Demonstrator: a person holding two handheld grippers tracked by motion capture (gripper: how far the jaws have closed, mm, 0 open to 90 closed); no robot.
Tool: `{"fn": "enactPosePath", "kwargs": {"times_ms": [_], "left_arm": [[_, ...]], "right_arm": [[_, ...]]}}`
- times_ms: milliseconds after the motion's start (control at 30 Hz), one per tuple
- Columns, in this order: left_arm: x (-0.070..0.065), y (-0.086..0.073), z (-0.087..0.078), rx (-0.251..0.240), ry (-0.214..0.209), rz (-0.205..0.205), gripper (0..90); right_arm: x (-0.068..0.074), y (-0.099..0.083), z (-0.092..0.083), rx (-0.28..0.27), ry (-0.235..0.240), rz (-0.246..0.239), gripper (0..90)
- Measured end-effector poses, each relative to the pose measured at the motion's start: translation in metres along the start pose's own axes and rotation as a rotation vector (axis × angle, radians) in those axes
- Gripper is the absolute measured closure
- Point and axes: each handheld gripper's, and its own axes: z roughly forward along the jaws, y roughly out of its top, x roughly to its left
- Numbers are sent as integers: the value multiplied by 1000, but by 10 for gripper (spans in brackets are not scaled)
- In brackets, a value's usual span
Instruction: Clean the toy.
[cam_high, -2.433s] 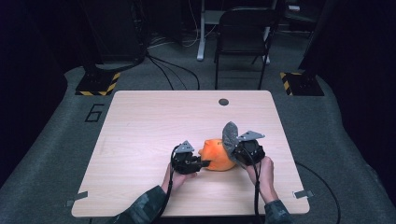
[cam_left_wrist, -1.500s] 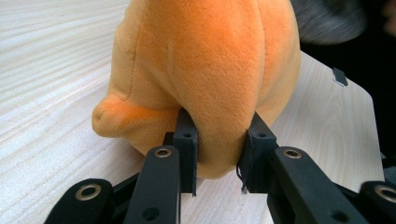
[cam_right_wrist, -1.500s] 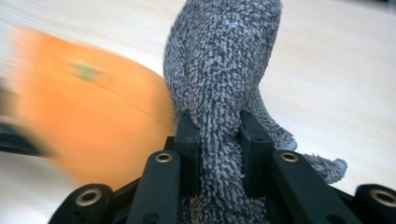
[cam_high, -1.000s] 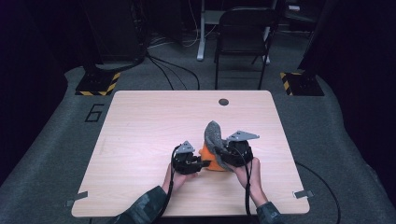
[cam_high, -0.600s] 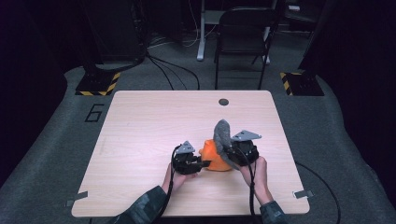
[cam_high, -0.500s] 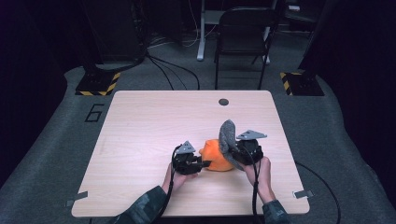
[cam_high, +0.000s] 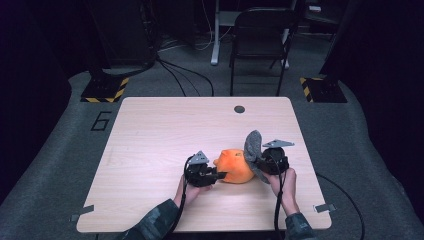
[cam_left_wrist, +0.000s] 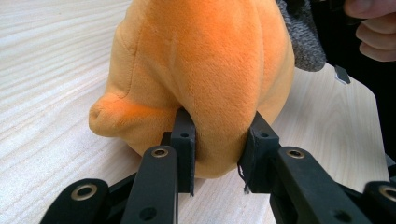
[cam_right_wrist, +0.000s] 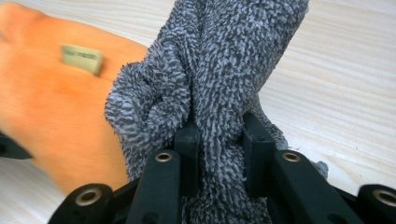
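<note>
- Your left claw sits at the near middle of the surface, lying low and pointing right. In the left gripper view its pads press into the near side of the orange plush toy, dimpling the pile, so it is clamped on the toy with the jaws only partly drawn in.
- The plush toy rests on the surface between your two hands, touching the wood. It is a rounded, soft, bright orange body with a small stub poking out toward the left, and in the right gripper view a small pale tag shows on its side. It looks squashy and likely to give under pressure.
- Your right claw has a grey terry cloth bunched tight between its jaws; the cloth stands up in a fold just beside the toy's right side, touching or nearly touching it.
- Judged from this, both grips are made: toy steadied, cloth in hand. What seems left is working the cloth over the toy's surface; most of the orange is uncovered.
</note>
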Motion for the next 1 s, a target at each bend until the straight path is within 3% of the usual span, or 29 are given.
{"fn": "enactPosePath", "kwargs": {"times_ms": [100, 200, 233, 367, 467, 533, 700, 800, 867, 1000], "left_arm": [[0, 0, 0, 0, 0, 0, 701], [0, 0, 0, 1, -3, 2, 701], [0, 0, 0, 1, -2, 1, 701], [1, 0, 0, -1, 1, -9, 702], [2, 0, -1, -2, 0, -12, 702], [2, 0, -1, -2, 1, -15, 702], [2, 0, -1, -3, 3, -16, 702], [1, 0, -1, 1, 2, -11, 701], [0, 1, -1, 2, 6, -3, 701], [0, 0, -1, 6, 5, 3, 700]], "right_arm": [[-7, -4, 5, 27, -21, 21, 724], [-17, -11, 12, 51, -12, 66, 727], [-21, -14, 16, 73, -17, 90, 728], [-29, -25, 33, 164, -37, 111, 730], [-34, -27, 36, 178, -9, 133, 734], [-37, -23, 27, 140, 11, 170, 738], [-31, -1, -18, -22, 30, 141, 742], [-11, 14, -43, -126, 96, 99, 743], [10, 22, -52, -173, 172, 60, 741], [46, 28, -49, -172, 232, -22, 739]]}}
